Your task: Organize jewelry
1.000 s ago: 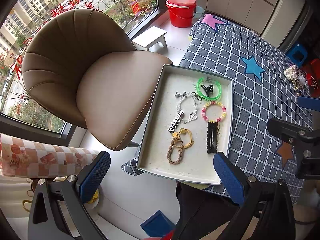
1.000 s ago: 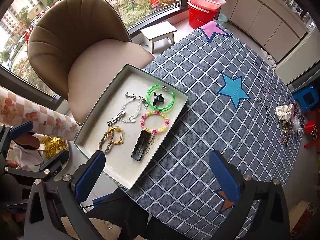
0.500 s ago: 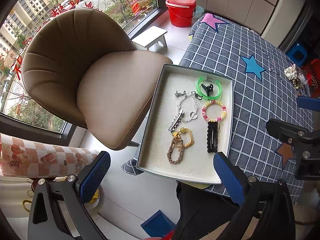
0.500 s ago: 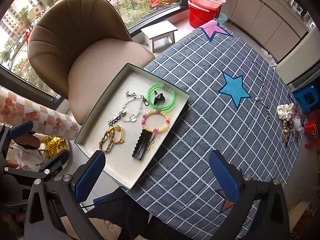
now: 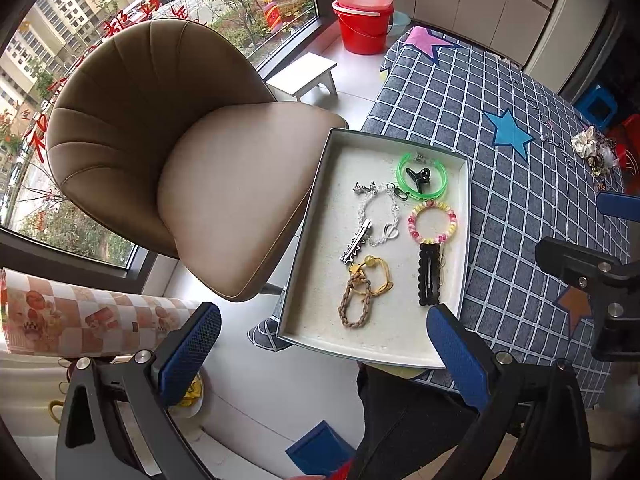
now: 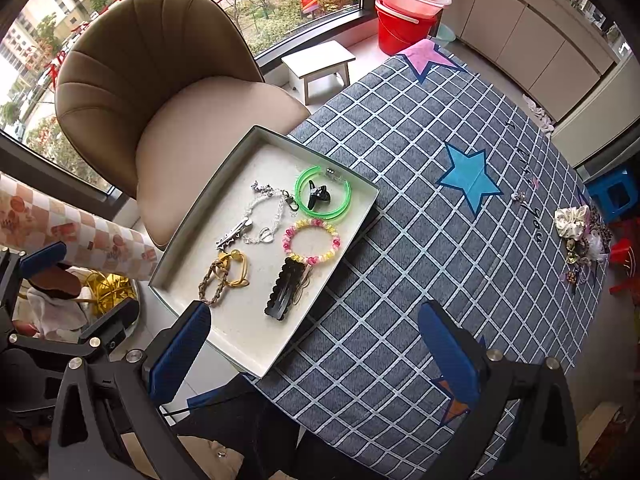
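A checked worktop (image 6: pixel 400 240) carries a tray (image 6: pixel 256 344) (chair (image 6: pixel 160 92) upper left), both claws (image 5: pixel 320 344) (image 6: pixel 316 344) hovering open and empty at the frame's bottom.

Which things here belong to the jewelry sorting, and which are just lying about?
Job: tray, green bangle, bead bracelet, silver chain, loose jewelry pile.
Lying about: chair, red bucket, white stool, patterned roll.

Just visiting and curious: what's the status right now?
Left gripper, right gripper: open, empty. Jewelry in tray; more pieces far side. Nothing blocking.
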